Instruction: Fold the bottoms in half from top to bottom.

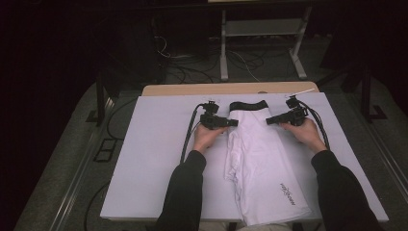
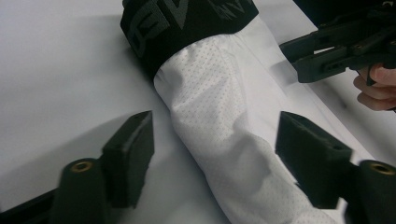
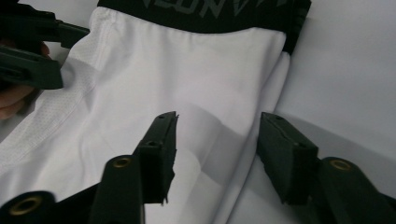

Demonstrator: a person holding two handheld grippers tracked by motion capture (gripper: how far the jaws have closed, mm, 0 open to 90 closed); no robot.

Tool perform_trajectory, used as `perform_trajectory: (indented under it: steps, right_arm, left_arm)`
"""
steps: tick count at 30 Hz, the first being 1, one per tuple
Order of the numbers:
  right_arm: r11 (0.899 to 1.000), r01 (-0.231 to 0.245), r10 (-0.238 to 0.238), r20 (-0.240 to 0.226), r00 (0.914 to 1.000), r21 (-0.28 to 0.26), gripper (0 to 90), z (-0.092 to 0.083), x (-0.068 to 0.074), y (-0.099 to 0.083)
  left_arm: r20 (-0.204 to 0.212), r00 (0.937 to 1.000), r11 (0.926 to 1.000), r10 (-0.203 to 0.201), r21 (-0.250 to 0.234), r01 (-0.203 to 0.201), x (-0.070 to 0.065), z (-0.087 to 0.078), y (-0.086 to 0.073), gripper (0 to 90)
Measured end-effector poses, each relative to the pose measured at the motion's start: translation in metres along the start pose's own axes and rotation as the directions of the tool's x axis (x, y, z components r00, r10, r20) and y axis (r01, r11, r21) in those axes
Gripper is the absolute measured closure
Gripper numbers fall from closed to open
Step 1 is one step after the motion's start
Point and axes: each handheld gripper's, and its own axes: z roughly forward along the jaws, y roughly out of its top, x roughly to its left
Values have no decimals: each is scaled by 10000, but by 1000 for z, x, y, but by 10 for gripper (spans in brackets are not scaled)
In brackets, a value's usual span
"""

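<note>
A white garment (image 1: pixel 255 154) with a black printed waistband (image 1: pixel 248 105) lies lengthwise on the white table top (image 1: pixel 149 159), waistband at the far end. My left gripper (image 1: pixel 235 123) points at its left edge just below the waistband. In the left gripper view the jaws (image 2: pixel 215 126) stand apart on either side of the mesh fabric (image 2: pixel 219 116), pads off it. My right gripper (image 1: pixel 267 120) points in from the right. Its jaws (image 3: pixel 219 119) are open over the garment's right edge (image 3: pixel 261 93), one above the cloth, one beside it. Each gripper view also catches the opposite gripper (image 2: pixel 336 46) (image 3: pixel 32 51).
A strip of bare wood (image 1: pixel 231 89) shows behind the white cover. Beyond it, a metal stand (image 1: pixel 260 43) and loose cables (image 1: pixel 192 67) are on the dark floor. A cable (image 1: pixel 188 137) trails from each gripper across the table.
</note>
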Motion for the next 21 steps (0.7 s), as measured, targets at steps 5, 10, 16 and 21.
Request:
perform_trajectory:
  steps: [5,10,16,21]
  right_arm:
    - [10000,-25,24,98,9999,63,561,2,3,0]
    - [9998,-175,172,367,9992,60,695,4,5,0]
    - [9997,-262,261,754,9968,5,826,6,7,-1]
    - [9988,-457,468,739,9962,-159,869,6,6,-3]
  left_arm:
    - [26,9998,9997,-214,111,214,2,1,-1,486]
    - [-96,9991,9990,-422,107,424,3,2,-1,621]
    - [-267,9979,9982,-591,119,595,3,6,-2,768]
    - [-160,9966,9967,-804,45,805,5,7,-3,868]
